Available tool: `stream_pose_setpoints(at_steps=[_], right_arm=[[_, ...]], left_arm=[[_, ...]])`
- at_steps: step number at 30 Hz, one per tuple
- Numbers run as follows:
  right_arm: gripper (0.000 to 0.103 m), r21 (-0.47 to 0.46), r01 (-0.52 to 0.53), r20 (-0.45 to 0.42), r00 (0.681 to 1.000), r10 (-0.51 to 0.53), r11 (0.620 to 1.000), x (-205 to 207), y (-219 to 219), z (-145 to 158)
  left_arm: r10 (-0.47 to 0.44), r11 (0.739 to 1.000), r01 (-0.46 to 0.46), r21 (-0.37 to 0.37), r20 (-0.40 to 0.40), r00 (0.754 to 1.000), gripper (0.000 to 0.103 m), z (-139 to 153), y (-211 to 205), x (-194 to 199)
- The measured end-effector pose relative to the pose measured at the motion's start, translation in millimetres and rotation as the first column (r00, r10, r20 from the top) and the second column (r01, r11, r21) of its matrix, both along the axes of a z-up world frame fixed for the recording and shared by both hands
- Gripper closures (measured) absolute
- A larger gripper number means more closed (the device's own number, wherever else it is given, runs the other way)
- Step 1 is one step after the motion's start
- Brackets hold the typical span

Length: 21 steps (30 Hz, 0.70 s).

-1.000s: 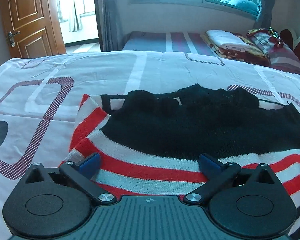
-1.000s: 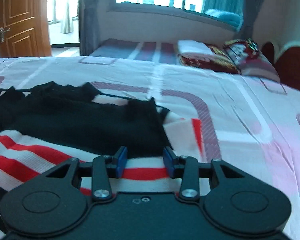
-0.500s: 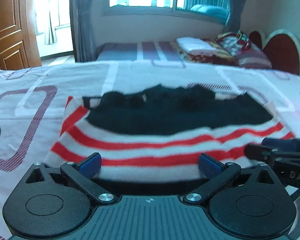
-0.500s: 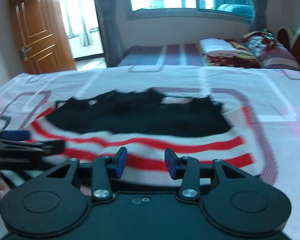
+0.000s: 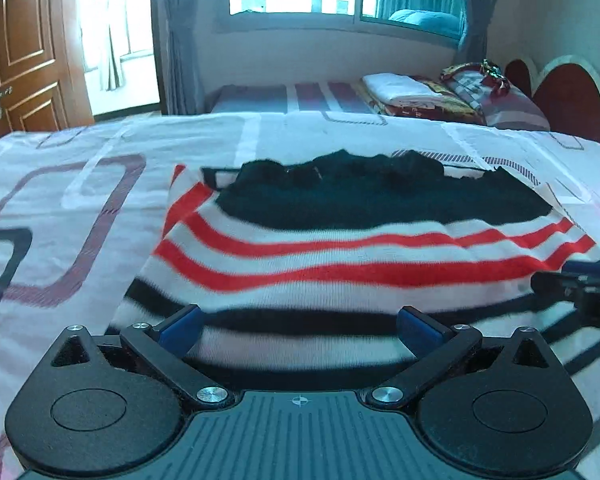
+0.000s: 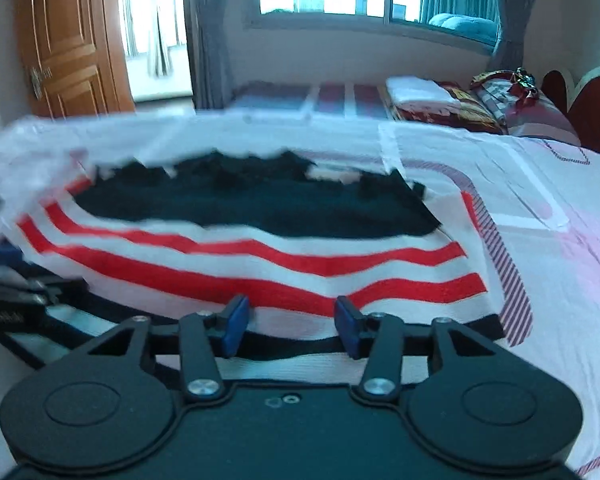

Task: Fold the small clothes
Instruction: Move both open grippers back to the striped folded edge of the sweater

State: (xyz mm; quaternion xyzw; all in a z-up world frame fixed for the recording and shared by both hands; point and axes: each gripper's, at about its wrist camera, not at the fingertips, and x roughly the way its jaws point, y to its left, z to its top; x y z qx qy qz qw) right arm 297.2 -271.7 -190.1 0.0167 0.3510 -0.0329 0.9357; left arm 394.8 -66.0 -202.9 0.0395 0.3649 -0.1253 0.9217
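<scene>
The sweater [image 5: 340, 256] is lying spread on the bed [image 5: 80, 200], its striped hem end nearest both cameras and its black upper part farthest away, so its long axis is running away from the jaws toward the window, while the hem is stretching crosswise in front of them. The left gripper [image 5: 300, 326] is sitting low at the near edge with its jaws spread wide, holding nothing; the dark hem stripe is lying just ahead of and between its fingertips. The right gripper [image 6: 291, 326] is facing the same near edge toward the sweater's right side, its jaws also parted, less widely, and empty, with the hem band showing between them. Each gripper is looking about equally near to the hem, the left at the left part, the right at the right corner, so a fold of the near edge over toward the far end is seeming the likely call.

Whether either set of fingertips is touching the cloth is hard to tell, since the gripper bodies are covering the very nearest edge. The sleeves and neckline are lost in the rumpled black area, and the right view is blurring at its left side, where the other gripper is only partly showing
</scene>
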Motion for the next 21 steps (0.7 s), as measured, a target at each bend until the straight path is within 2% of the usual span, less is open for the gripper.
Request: stream_pose_setpoints(at_steps=[3, 6, 8, 12, 13, 15, 17, 21], right_arm=[[0.057, 0.01, 0.005, -0.007, 1.0, -0.005, 1.0, -13.6, 4.5, -4.6], [0.056, -0.048, -0.017, -0.055, 0.998, 0.014, 0.999, -17.5, 6.5, -23.3], [0.057, -0.076, -0.034, -0.059, 0.998, 0.03, 0.997, -17.2, 8.1, -21.5], [0.054, -0.053, 0.006, -0.034, 0.999, -0.008, 0.999, -28.2, 3.7, -8.1], [0.054, -0.076, 0.019, -0.035, 0.999, -0.021, 0.997, -31.8, 2.1, -9.2], [0.054, -0.101, 0.028, -0.092, 0.995, -0.037, 0.994, -33.7, -4.5, -21.9], [0.054, -0.057, 0.043, -0.08, 0.996, -0.048, 0.997, -39.9, -13.3, -23.6], [0.053, -0.066, 0.048, -0.092, 0.994, -0.054, 0.997, -42.6, -12.3, -20.0]], left_arm=[[-0.004, 0.999, 0.005, 0.04, -0.027, 1.0, 0.0, -15.6, 2.3, -3.3], [-0.017, 0.997, 0.018, 0.075, -0.018, 1.0, 0.0, -20.7, 0.4, -8.8], [-0.002, 0.999, 0.004, 0.053, -0.039, 0.999, 0.0, -17.2, 4.8, -9.6], [0.013, 0.999, -0.011, 0.043, -0.048, 0.999, 0.0, -17.4, 12.0, -14.9], [0.016, 0.999, -0.014, 0.044, -0.055, 0.998, 0.0, -21.4, 13.7, -14.6], [0.03, 0.999, -0.028, 0.021, -0.059, 0.998, 0.0, -22.7, 16.8, -14.9], [0.032, 0.999, -0.03, 0.028, -0.065, 0.997, 0.0, -21.9, 15.2, -13.3], [0.041, 0.999, -0.04, 0.016, -0.078, 0.996, 0.0, -16.6, 18.5, -15.2]])
